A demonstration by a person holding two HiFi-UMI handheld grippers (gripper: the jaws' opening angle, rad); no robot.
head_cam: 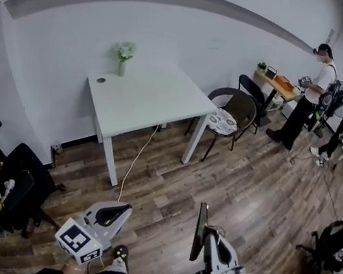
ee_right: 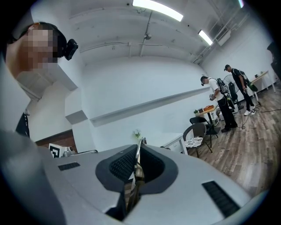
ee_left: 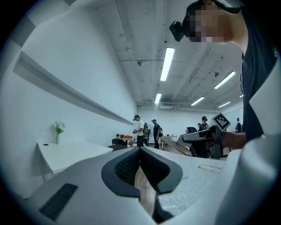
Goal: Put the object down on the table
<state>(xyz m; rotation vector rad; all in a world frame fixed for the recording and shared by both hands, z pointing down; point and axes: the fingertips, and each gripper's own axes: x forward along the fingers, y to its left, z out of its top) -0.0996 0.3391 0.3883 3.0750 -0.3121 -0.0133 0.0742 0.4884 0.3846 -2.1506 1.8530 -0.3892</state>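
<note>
Well off table (head_cam: pixel 146 96) edge — thin panel (head_cam: pixel 199 233) gripped in right jaws; left jaws closed.

We see a bright, evenly lit room under ceiling strip lights (ee_left: pixel 167 63) that glare white at the top of both gripper views, a faint shadow beneath the table (head_cam: pixel 140 98), heavy fisheye bowing with dark corners, and slightly soft detail throughout.

The top of the white table (head_cam: pixel 152 100) is mostly bare, a vase (head_cam: pixel 122 65) near its back edge; a chair (head_cam: pixel 235 108) crowds its right side.
</note>
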